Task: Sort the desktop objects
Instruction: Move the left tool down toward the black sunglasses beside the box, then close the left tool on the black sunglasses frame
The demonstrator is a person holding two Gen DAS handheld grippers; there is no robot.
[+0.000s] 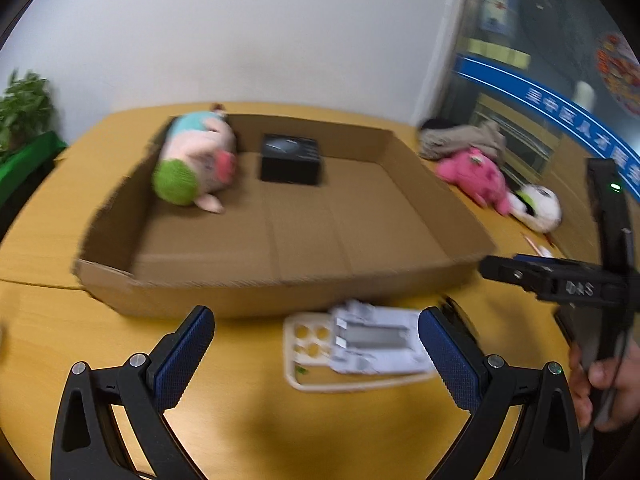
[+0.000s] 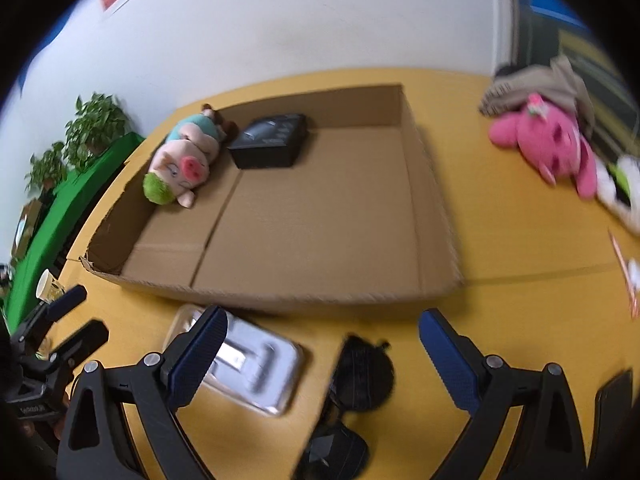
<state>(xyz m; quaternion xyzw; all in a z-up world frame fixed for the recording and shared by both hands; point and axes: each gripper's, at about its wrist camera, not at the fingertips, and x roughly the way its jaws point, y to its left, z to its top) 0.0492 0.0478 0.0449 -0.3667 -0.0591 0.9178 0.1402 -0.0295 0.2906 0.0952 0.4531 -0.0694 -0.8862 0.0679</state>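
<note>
A shallow cardboard box [image 1: 424,184] [image 2: 436,208] lies on the yellow table and holds a pig plush with green hair [image 1: 192,160] [image 2: 180,160] and a small black box [image 1: 291,157] [image 2: 272,140]. In front of it lies a cream plastic tray with a white and grey insert [image 1: 360,344] [image 2: 248,368]. My left gripper [image 1: 316,352] is open, low over that tray. My right gripper [image 2: 324,352] is open above black sunglasses [image 2: 352,396]. A pink plush [image 1: 476,178] [image 2: 548,148] and a white plush [image 1: 540,204] [image 2: 618,188] lie to the right of the box.
Beige cloth [image 1: 464,138] [image 2: 536,84] is heaped behind the pink plush. Potted plants [image 1: 24,108] [image 2: 80,132] stand at the left on a green surface. A dark phone [image 2: 612,412] lies at the right near edge. A paper cup [image 2: 46,284] stands left.
</note>
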